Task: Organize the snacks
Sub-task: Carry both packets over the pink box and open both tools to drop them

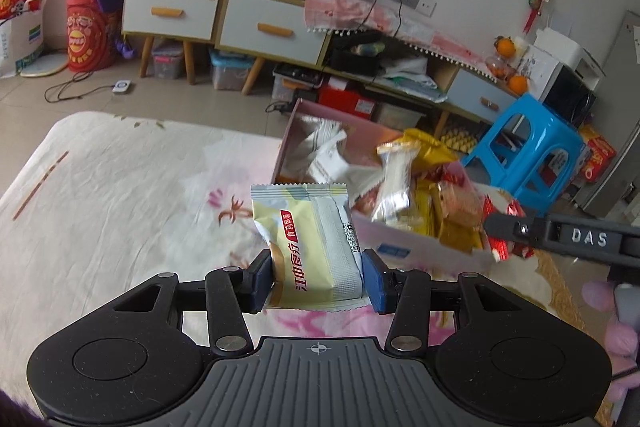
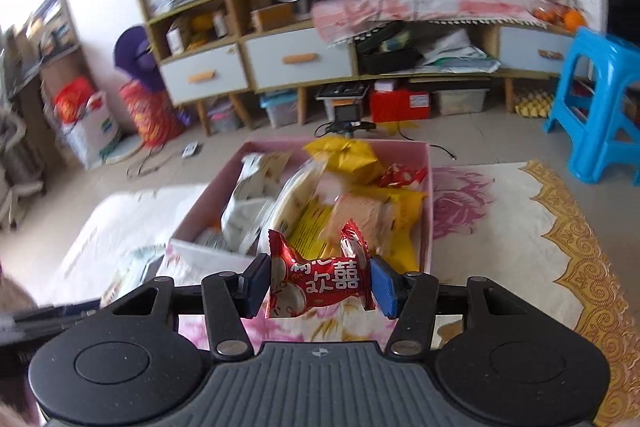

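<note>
A flowery cloth point(image 1: 120, 195) covers the worktop. The left gripper point(image 1: 316, 277) pinches a pale yellow cookie packet point(image 1: 308, 243); the right gripper point(image 2: 318, 285) pinches a shiny red candy point(image 2: 316, 275). Carry both over the pink cardboard box point(image 2: 428, 187) just ahead before letting go.

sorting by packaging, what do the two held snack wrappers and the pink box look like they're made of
Pale yellow packet: probably matte plastic film, with crimped serrated ends and soft creases.
Red candy wrapper: glossy, likely foil-backed film, with shiny highlights and twisted ends.
Pink box: apparently cardboard, with thin, stiff, straight walls.
</note>
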Demonstrator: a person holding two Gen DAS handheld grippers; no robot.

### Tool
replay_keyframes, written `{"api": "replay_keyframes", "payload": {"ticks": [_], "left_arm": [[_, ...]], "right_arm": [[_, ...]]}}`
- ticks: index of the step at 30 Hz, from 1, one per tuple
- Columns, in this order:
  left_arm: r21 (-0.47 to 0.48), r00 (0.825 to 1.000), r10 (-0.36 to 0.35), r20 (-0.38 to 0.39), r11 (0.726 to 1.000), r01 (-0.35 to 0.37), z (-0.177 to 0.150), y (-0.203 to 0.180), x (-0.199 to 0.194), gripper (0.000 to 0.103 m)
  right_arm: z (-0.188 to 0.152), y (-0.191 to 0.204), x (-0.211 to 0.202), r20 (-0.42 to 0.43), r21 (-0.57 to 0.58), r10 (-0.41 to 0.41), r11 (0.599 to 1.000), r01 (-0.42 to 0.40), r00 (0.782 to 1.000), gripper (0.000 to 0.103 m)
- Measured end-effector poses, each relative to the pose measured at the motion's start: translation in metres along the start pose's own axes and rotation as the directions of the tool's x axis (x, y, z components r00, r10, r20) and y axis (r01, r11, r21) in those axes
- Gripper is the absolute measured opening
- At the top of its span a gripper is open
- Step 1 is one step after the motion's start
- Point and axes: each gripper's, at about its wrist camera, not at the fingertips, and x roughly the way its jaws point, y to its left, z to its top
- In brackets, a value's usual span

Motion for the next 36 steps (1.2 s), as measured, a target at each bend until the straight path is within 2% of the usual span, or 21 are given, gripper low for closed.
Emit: {"api": "replay_keyframes", "payload": {"ticks": [3, 9, 13, 23, 28, 31, 32, 33, 36], "left_arm": [[0.012, 1.000, 0.003, 0.013, 1.000, -0.003, 0.006, -0.001, 0.008, 0.045], [0.055, 0.999, 0.001, 0.042, 0.998, -0.003, 0.023, -0.012, 0.030, 0.045], [0.090, 0.999, -0.005, 0.052, 0.996, 0.000, 0.031, -0.019, 0.047, 0.045], [0.109, 0.999, 0.003, 0.041, 0.994, -0.007, 0.034, -0.019, 0.086, 0.045], [0.112, 0.998, -0.013, 0.057, 0.994, 0.007, 0.034, -0.018, 0.091, 0.046], [0.122, 0.998, -0.004, 0.063, 0.993, -0.004, 0.034, -0.019, 0.092, 0.055], [0.120, 0.998, -0.004, 0.056, 0.993, -0.002, 0.034, -0.018, 0.093, 0.067], [0.117, 0.999, -0.005, 0.053, 0.993, -0.001, 0.034, -0.018, 0.092, 0.073], [0.114, 0.998, -0.004, 0.055, 0.993, -0.002, 0.034, -0.018, 0.088, 0.076]], "right_arm": [[0.003, -0.003, 0.004, -0.012, 0.018, 0.010, 1.000, -0.010, 1.000, 0.045], [0.023, 0.001, 0.014, 0.023, 0.026, 0.008, 1.000, -0.009, 1.000, 0.045], [0.038, 0.006, 0.029, 0.033, -0.002, -0.008, 1.000, 0.008, 0.999, 0.045], [0.060, -0.004, 0.074, 0.019, 0.005, -0.072, 0.997, 0.072, 0.997, 0.045], [0.060, -0.007, 0.085, 0.002, 0.027, -0.060, 0.998, 0.060, 0.998, 0.048], [0.058, -0.007, 0.086, -0.004, 0.037, -0.050, 0.998, 0.050, 0.999, 0.060], [0.059, -0.007, 0.086, 0.002, 0.042, -0.053, 0.998, 0.053, 0.999, 0.070], [0.058, -0.007, 0.084, 0.012, 0.044, -0.059, 0.997, 0.058, 0.998, 0.073], [0.058, -0.009, 0.082, 0.010, 0.043, -0.061, 0.997, 0.061, 0.998, 0.073]]}}
